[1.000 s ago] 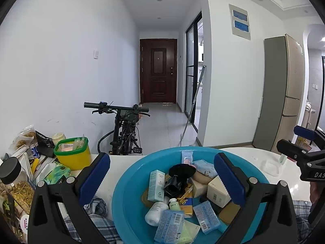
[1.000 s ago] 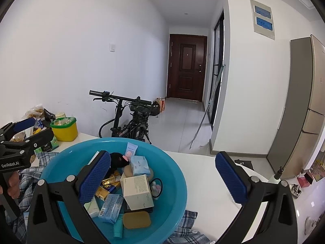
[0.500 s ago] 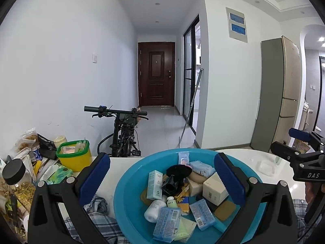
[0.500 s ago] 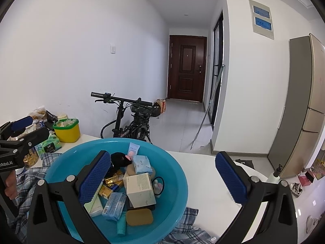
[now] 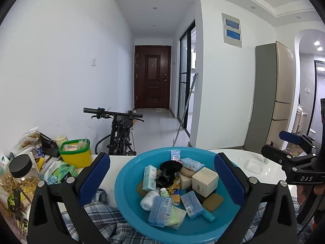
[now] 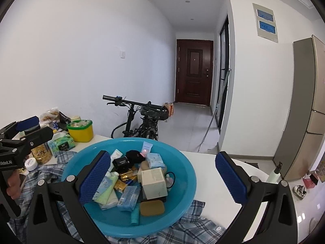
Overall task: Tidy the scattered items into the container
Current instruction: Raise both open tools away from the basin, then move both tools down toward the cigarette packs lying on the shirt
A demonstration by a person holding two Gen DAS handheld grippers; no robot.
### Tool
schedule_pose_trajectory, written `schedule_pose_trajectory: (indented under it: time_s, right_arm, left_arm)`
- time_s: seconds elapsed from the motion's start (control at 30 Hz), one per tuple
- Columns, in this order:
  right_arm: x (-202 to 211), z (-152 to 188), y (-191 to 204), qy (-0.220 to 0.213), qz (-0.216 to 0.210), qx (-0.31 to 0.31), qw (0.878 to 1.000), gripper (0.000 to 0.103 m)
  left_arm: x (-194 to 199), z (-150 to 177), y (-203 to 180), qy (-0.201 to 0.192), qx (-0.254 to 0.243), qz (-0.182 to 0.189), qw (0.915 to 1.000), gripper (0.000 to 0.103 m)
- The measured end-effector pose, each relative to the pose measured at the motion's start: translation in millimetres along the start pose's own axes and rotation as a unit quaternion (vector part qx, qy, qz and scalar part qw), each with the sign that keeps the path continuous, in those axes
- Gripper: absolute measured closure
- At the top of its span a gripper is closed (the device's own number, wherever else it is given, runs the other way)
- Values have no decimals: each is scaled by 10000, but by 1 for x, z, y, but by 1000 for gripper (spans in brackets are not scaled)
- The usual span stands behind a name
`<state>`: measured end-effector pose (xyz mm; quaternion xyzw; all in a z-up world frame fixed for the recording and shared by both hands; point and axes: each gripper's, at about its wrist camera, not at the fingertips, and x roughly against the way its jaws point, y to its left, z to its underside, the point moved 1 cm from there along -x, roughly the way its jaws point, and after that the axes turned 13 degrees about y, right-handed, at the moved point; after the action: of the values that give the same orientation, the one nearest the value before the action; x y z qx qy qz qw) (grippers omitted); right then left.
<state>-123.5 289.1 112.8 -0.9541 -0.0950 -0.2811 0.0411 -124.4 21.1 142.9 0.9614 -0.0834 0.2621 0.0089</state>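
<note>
Table (image 6: pixel 219 185): white and glossy, it runs under both sets of fingers; small things would likely slide on it.
Plaid cloth (image 6: pixel 46 174): soft and crumpled, it lies beneath and around the basin, below the fingers.
Blue basin (image 5: pixel 130 183): the container, a rigid plastic bowl that sits between the left gripper's fingers in the left wrist view and ahead of the right gripper's left-hand finger in the right wrist view.
Basin contents: boxes, packets, tubes and a white bottle (image 5: pixel 149 197) piled loosely in the middle; they look light, and the cartons would probably dent under a hard pinch, so take them by their flat sides.
White carton (image 6: pixel 154 180): the biggest item, stiff-looking, and it lies just past the right gripper's left-hand finger.
Tissue pack (image 5: pixel 59 171): soft, outside the basin, beyond the left gripper's left-hand finger, beside a yellow tub (image 5: pixel 76 152).
Left gripper (image 5: pixel 162 180): spread wide, nothing held.
Right gripper (image 6: pixel 162 180): spread wide, nothing held.
</note>
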Motion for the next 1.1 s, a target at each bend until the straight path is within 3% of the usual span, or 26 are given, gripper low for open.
schedule_pose_trajectory:
  time_s: [0.23, 0.47, 0.8, 1.1]
  right_arm:
    - [23, 10, 6, -165, -170, -81, 9997, 0]
    - [43, 26, 16, -115, -280, -124, 9995, 0]
    - [66, 49, 21, 50, -350, -293, 9989, 0]
    - [90, 67, 29, -3, -74, -295, 9995, 0]
  left_arm:
    - [44, 15, -15, -332, -380, -270, 9984, 0]
    - [80, 33, -21, -526, -370, -171, 9978, 0]
    - [110, 57, -14, -349, -126, -140, 9992, 0]
    - [131, 83, -6, -169, 119, -91, 9997, 0]
